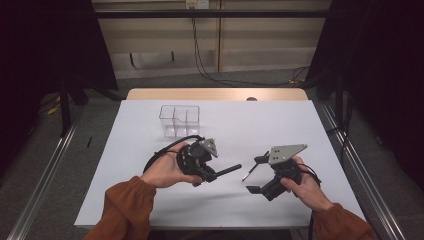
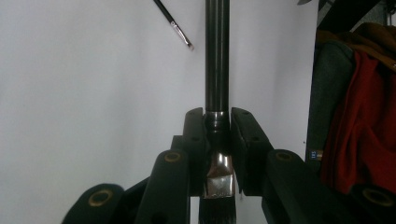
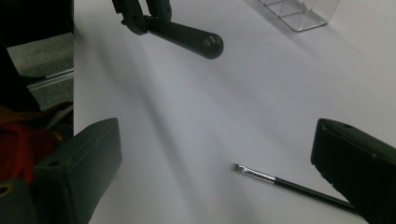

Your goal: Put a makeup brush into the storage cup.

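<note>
The left tongs (image 2: 217, 140) clamp a thick black makeup brush (image 2: 217, 70) at its metal ferrule: stiff, light, secure. The right tongs (image 3: 215, 172) gape wide above a thin black brush (image 3: 280, 179) on the white counter (image 1: 280, 125); slender, likely slippery, best pinched mid-handle.

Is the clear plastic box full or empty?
Empty. The clear box shows just its dividers and the white table through its walls; both brushes are outside it.

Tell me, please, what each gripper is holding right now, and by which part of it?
The left gripper clamps a thick black brush at its neck, just above the metal ferrule. The right gripper holds nothing; its jaws stand open.
</note>
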